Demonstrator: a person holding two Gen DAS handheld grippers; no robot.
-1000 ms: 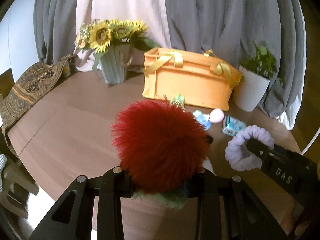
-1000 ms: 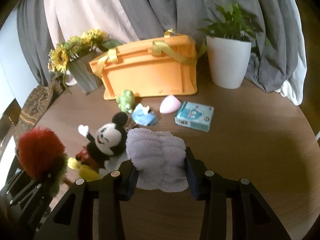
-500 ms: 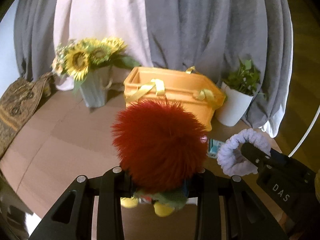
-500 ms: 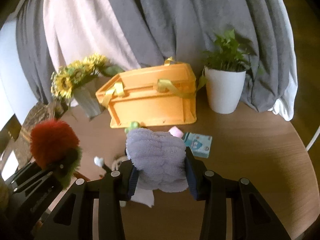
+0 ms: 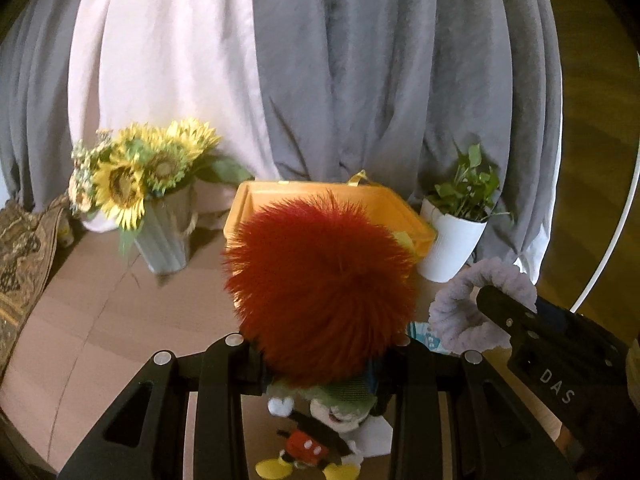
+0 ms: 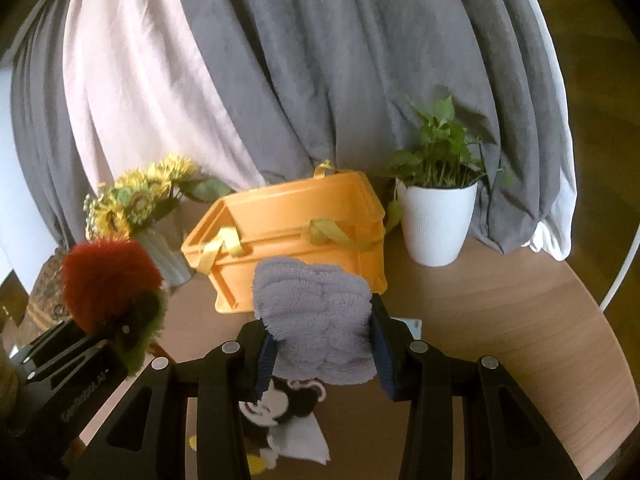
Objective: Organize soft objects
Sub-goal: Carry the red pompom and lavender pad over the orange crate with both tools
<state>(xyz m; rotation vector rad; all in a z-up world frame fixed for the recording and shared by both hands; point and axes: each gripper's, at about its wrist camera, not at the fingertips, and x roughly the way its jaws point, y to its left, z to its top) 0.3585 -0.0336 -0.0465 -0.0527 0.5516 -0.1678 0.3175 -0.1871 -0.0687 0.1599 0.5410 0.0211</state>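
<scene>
Both views are evenly lit by soft daylight passing through the pale curtain (image 5: 160, 80) at upper left. Grey drapes (image 6: 360, 60) appear dim and slightly soft. Fisheye distortion bends the bench (image 6: 520, 340) edge and darkens all frame corners. The sunflowers (image 5: 132, 176) show mild blur. Shadows beneath the white pot (image 6: 434, 220) are faint and diffuse.

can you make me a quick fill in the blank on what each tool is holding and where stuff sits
1. The left tool grips a fluffy ____ pompom toy.
2. The right tool grips a ____ plush scrunchie.
3. The Mickey Mouse plush lies on the ____.
4. The white pot holds a green ____.

Missing words: red; lavender; table; plant
</scene>
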